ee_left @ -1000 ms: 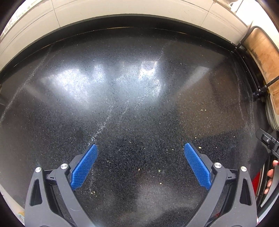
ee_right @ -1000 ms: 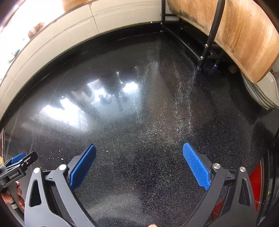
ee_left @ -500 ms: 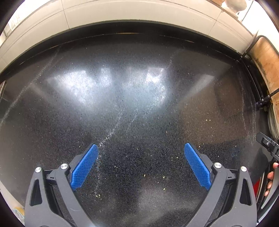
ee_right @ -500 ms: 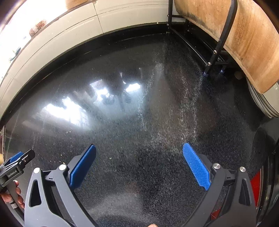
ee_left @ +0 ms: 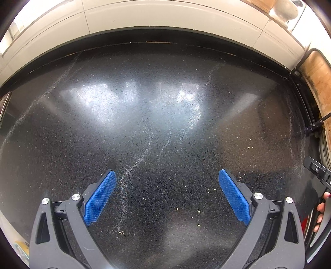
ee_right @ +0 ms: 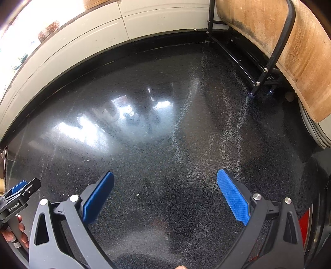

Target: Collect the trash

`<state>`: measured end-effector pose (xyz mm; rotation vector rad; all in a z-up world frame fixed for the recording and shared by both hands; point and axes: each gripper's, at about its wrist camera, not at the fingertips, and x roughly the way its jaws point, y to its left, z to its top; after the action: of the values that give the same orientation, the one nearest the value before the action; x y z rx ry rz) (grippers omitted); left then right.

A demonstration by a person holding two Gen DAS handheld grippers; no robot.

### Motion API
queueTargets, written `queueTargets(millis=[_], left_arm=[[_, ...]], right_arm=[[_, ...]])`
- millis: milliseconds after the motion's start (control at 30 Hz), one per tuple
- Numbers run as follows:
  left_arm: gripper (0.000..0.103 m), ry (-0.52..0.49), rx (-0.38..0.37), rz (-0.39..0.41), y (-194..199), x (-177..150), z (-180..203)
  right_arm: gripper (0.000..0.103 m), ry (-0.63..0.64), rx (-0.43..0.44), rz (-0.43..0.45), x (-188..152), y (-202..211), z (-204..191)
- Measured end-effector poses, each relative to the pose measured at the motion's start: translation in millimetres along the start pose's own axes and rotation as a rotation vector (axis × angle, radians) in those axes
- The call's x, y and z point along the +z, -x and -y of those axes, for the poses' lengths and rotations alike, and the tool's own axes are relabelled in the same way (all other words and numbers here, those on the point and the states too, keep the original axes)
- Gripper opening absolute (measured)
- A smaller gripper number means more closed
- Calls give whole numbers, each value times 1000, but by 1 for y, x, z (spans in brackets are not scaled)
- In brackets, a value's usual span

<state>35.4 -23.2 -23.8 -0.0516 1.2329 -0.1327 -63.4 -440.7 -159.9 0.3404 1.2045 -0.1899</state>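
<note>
Both grippers hang over a glossy black speckled floor. My left gripper is open and empty, its blue pads wide apart. Small pale crumbs lie scattered on the floor between and around its fingers. My right gripper is open and empty too. A few tiny pale specks lie on the floor before it. No larger piece of trash shows in either view. The right gripper's edge shows at the right of the left wrist view, and the left gripper at the left of the right wrist view.
A white wall base runs along the far side of the floor. A wooden chair with black metal legs stands at the right. A red object sits at the lower right edge.
Both grippers have tilted or drawn back a little, so the wall and chair sit lower in the views. Both stay open and empty.
</note>
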Motion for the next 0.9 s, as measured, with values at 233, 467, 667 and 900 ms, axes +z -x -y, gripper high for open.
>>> queueTargets(millis=[233, 467, 667, 900], left_arm=[[96, 0, 0, -1, -1, 0, -1], [96, -9, 2, -3, -3, -1, 3], [96, -9, 6, -4, -2, -2, 3], [96, -8, 14, -9, -3, -7, 2]], right_arm=[[96, -3, -2, -7, -2, -2, 2], [96, -16, -7, -11, -5, -2, 6], [96, -25, -6, -13, -7, -1, 8], [96, -25, -4, -16, -7, -2, 8]])
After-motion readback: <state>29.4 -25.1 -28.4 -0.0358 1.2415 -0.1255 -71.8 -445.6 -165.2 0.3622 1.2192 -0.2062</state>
